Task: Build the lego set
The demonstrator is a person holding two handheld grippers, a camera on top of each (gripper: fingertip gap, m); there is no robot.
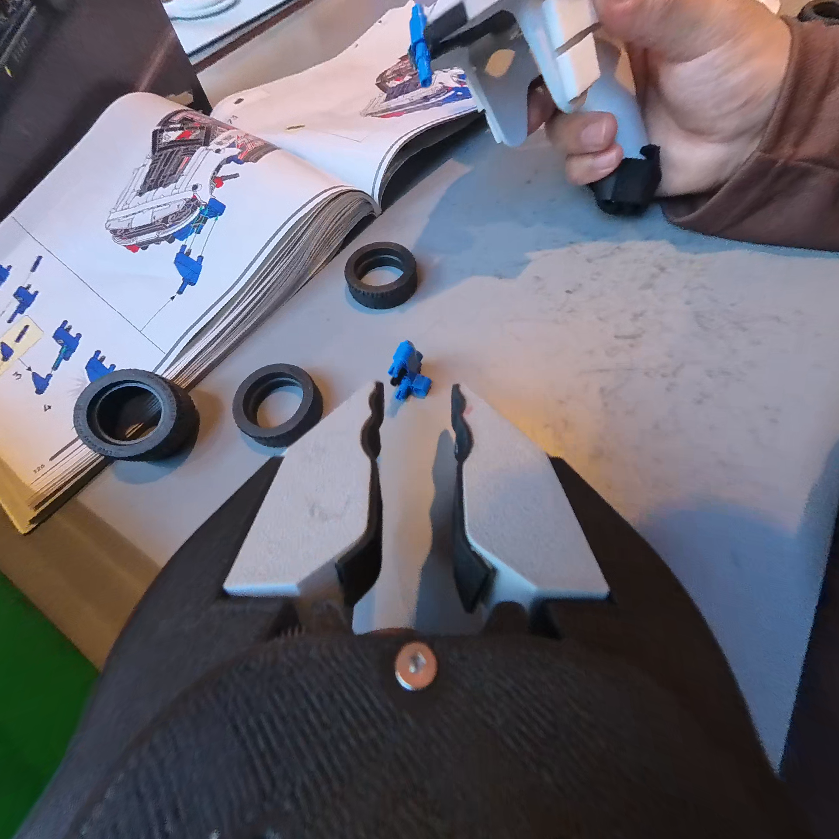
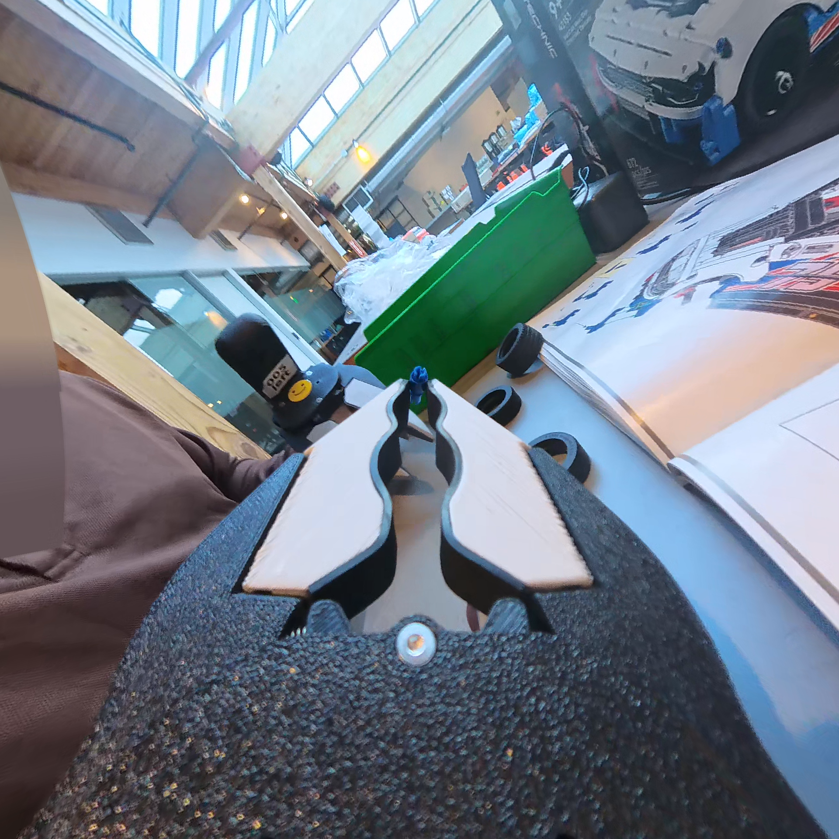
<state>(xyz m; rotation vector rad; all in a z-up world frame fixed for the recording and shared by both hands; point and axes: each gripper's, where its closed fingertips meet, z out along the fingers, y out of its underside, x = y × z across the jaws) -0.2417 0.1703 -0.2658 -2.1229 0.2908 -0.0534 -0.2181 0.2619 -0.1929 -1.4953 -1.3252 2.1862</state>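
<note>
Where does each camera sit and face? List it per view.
Left wrist view: on the open left claw, angled down at the blue assembly on the table; a hand holds the right claw beyond.
Right wrist view: on the right claw, low along the table toward a green bin; brown sleeve at left.
Shared: tyres, booklet, gripped blue connector.

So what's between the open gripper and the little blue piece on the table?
Nothing: in the left wrist view only bare grey table separates the left gripper from the blue piece just ahead.
</note>
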